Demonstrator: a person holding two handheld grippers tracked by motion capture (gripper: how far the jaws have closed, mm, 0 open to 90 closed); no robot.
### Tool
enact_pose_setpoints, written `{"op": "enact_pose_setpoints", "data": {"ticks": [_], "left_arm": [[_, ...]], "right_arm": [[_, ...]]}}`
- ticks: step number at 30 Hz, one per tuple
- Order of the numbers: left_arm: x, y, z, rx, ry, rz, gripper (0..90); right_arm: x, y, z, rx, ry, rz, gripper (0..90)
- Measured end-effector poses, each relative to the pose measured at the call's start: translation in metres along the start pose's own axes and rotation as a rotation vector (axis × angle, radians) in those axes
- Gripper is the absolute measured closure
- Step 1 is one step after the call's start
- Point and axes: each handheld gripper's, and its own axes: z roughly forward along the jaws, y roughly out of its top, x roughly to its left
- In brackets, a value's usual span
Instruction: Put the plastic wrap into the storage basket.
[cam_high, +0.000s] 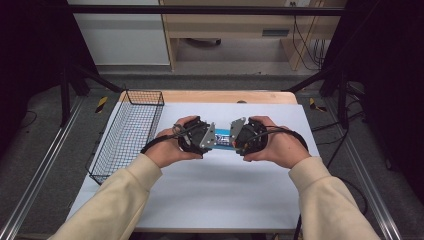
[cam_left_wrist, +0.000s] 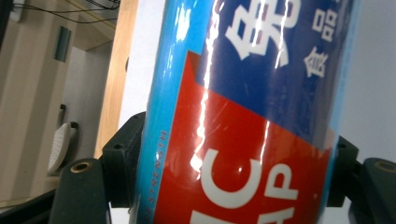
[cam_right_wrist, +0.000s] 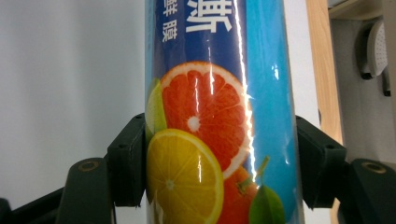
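Wire basket: set at the table's left edge, well apart from the hands. Left gripper: aimed rightward above the white sheet, jaws clamped on one end of the roll, pads seen pressed to both sides in the left gripper view. Roll: blue, glossy, held level between both grippers over the table's middle. Right gripper: aimed leftward, jaws clenched on the roll's other end, fruit print shown in the right gripper view.

We see a white-topped bench with a wooden far edge; a black wire basket sits along its left edge.
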Motion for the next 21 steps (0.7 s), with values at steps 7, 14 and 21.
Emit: {"op": "enact_pose_setpoints", "data": {"ticks": [7, 14, 21], "left_arm": [[-0.003, -0.001, -0.003, 0.003, 0.002, -0.001, 27.9], [-0.011, -0.002, -0.009, 0.018, 0.031, 0.019, 28.2], [-0.020, -0.006, -0.016, 0.031, 0.037, 0.020, 28.4]], "right_arm": [[0.002, -0.001, 0.002, -0.012, 0.016, 0.001, 31.8], [0.007, -0.001, 0.003, -0.029, 0.019, -0.011, 31.5], [0.010, -0.006, 0.006, -0.003, -0.006, 0.006, 8.3]]}}
